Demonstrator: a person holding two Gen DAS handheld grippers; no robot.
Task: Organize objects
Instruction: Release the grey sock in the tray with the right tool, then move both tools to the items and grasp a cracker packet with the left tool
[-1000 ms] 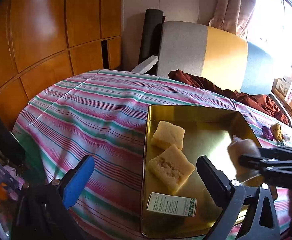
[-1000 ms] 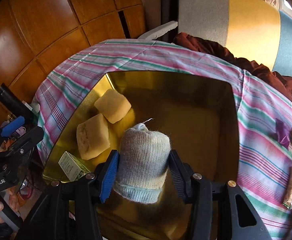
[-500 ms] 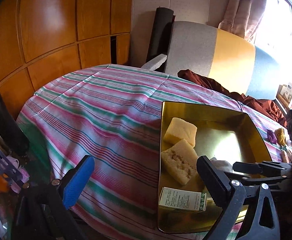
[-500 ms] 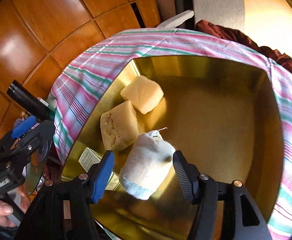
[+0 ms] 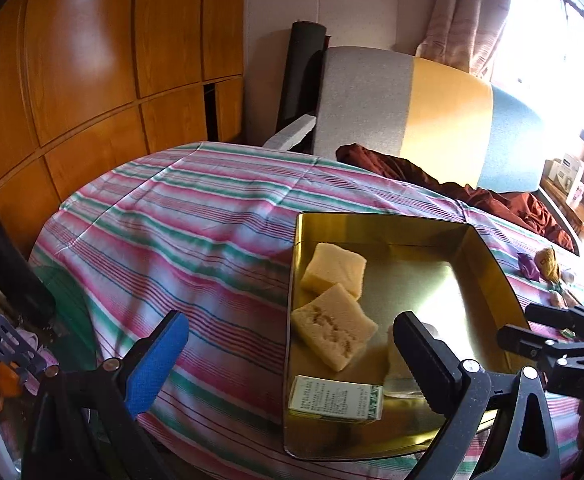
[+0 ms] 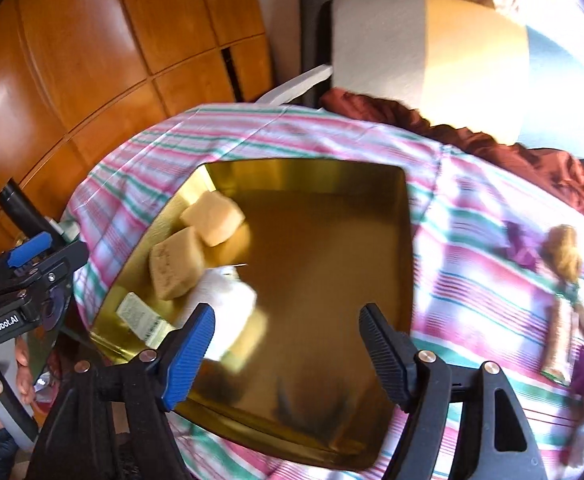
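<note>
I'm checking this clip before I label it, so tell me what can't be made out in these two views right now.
- White sock: blurred in the right wrist view; in the left wrist view the left gripper's finger hides most of it.
- Small box: print too small to read.
- Doll on the cloth: motion blur smears it.
- Gold tray: near edge behind the right gripper's fingers.

One gold tin (image 5: pixel 488 256) sits on one striped cloth (image 5: pixel 195 216). Inside it lie two yellow sponge blocks (image 5: pixel 334 332), one white rolled sock (image 6: pixel 227 300) and one small printed box (image 5: pixel 336 398). At the tin's three o'clock lies one doll (image 6: pixel 568 276).
</note>
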